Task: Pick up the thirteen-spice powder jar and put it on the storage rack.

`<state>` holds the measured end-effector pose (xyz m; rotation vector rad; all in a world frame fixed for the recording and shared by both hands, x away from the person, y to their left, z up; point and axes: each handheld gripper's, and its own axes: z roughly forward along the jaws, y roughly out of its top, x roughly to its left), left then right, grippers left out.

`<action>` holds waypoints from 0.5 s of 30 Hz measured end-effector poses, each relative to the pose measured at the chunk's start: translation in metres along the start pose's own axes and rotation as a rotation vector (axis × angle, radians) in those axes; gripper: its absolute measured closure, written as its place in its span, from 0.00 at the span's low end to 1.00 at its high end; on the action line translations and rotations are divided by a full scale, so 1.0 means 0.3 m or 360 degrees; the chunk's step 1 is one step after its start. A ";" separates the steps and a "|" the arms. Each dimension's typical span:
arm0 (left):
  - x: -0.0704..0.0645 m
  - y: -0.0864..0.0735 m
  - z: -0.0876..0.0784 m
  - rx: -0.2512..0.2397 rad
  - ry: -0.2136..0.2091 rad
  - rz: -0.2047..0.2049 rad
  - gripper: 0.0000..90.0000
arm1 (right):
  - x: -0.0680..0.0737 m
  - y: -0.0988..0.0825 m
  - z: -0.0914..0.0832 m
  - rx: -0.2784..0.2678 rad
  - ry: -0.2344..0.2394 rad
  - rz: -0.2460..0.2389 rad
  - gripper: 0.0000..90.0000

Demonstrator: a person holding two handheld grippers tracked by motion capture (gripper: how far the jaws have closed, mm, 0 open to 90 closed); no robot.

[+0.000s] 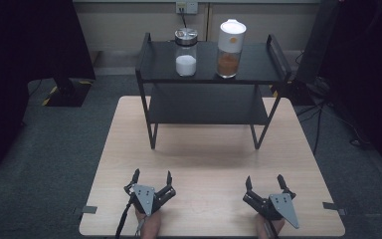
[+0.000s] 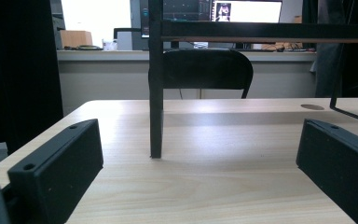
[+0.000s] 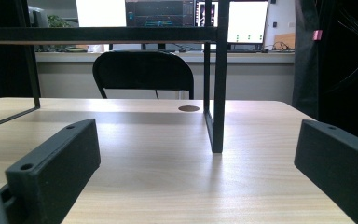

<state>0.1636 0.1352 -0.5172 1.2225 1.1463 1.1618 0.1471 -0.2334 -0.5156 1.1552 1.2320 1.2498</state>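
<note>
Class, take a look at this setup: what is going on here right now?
Nothing is being handled yet. A person holds the left gripper and the right gripper low over the near edge of the wooden table, both with jaws open and empty. Farther back, a black shelf stands on the table, carrying a jar of white powder and a white-lidded jar of orange-brown powder.

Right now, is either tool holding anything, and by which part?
Nothing is held. The left tool and the right tool both rest open near the table's front edge, jaws apart with bare wood between them.
</note>
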 end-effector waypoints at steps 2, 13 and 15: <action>0.000 0.000 0.000 0.0000 0.0000 0.0000 0.00 | -0.001 0.000 0.000 0.0000 0.0002 0.0000 0.00; 0.027 0.001 0.002 0.0003 -0.0073 -0.0004 0.00 | -0.002 -0.001 -0.001 -0.0004 0.0003 0.0007 0.00; 0.029 0.001 0.003 0.0002 -0.0077 -0.0004 0.00 | -0.004 -0.004 -0.001 -0.0015 0.0008 0.0009 0.00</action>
